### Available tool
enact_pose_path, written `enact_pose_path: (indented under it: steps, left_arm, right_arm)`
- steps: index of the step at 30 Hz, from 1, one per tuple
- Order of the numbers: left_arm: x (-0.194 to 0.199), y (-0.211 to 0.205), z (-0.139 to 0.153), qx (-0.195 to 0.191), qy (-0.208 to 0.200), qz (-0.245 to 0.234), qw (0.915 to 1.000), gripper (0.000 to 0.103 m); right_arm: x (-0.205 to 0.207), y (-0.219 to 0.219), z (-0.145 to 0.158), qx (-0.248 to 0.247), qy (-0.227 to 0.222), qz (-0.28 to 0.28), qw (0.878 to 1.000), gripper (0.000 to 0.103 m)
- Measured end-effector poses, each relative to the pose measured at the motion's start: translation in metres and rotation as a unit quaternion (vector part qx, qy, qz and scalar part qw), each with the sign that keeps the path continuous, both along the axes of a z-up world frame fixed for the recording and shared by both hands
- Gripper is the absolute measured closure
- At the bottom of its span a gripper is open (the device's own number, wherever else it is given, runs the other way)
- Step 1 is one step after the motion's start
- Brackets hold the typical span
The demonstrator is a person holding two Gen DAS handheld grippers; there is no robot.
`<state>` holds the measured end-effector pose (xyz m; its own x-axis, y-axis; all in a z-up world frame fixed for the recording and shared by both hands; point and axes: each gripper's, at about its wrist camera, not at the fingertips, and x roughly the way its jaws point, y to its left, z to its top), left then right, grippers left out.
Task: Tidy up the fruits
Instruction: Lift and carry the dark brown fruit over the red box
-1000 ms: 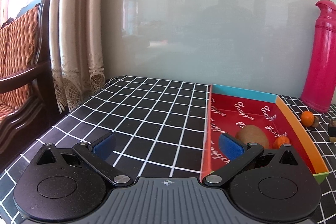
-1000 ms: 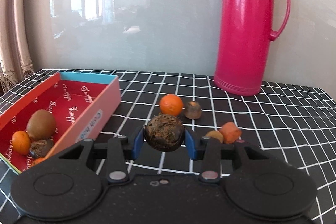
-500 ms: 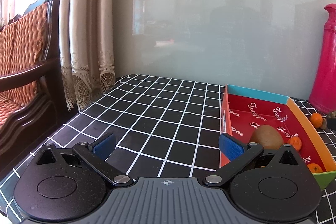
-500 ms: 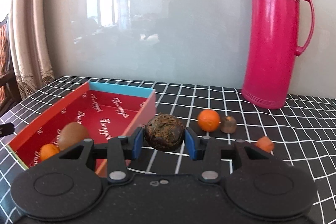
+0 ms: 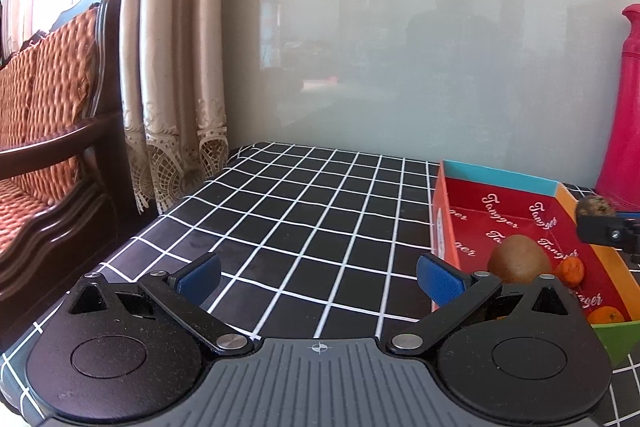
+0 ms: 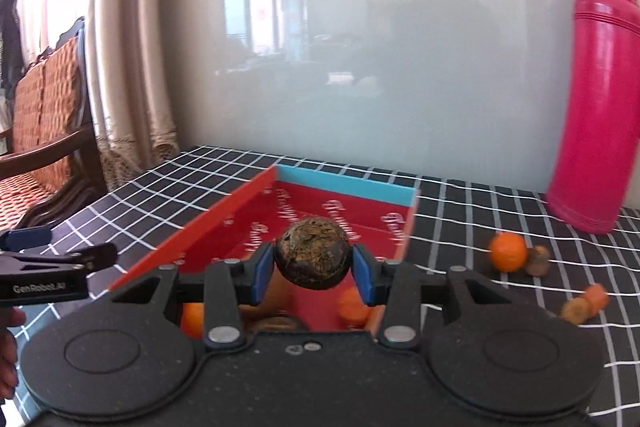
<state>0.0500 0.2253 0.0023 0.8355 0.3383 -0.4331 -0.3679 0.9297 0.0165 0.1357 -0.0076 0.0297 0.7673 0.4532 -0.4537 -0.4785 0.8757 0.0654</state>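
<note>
The right claw (image 6: 313, 264) grips a dark, rough round fruit (image 6: 312, 253) between its blue pads, holding it above the red box (image 6: 224, 223) that lies just ahead of and below it on the black checked tabletop (image 6: 480, 211). Inside the box, a kiwi (image 5: 519, 264) and small oranges (image 5: 571, 270) sit near the claw's end. To the right of the claw, an orange (image 6: 507, 251), a small brown fruit (image 6: 538, 260) and two cut pieces (image 6: 585, 303) lie on the tabletop, with a pink flask (image 6: 592, 95) farther off. The left claw (image 5: 318, 277) stands wide and empty, just left of the box.
</note>
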Motion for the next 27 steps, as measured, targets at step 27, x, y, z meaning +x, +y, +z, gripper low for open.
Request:
enact_pose_path:
  steps: [27]
  left_arm:
    - [-0.02,0.056,-0.01,-0.009,0.011,0.05,0.9987,0.0]
  right_arm:
    - [-0.001,0.086,-0.019,-0.015,0.012,0.04,0.999,0.06]
